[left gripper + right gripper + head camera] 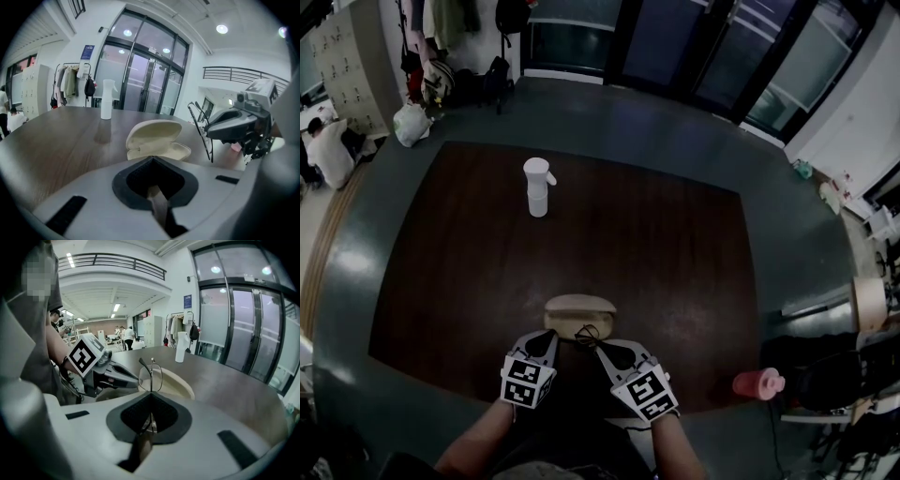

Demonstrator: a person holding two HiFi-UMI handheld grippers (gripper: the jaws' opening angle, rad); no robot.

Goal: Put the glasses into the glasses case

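A person is holding a tool in each hand over a dark tabletop (pixel 666 253). The right tool (pixel 150 393) is clamping shut on the thin wire frame of the glasses (pixel 151 373), holding them in the air just above the near edge of the open beige glasses case (pixel 579 309). The left tool (pixel 151 159) is closed with nothing between its jaws, its tip hovering just beside the glasses at the case's near left side. A white spray bottle (pixel 538 186) is standing well beyond the case.

The likely trouble is the grip. The wire is slim and pinched at one small spot, so the glasses may be swivelling or slipping as they go down. Nothing is holding the case, so a nudge could be sliding it away.

The glasses are standing on edge, the frame rising steeply from the jaws, so their long axis seems upright. The case is lying side to side. Lowered this way, they would probably catch on its rim.
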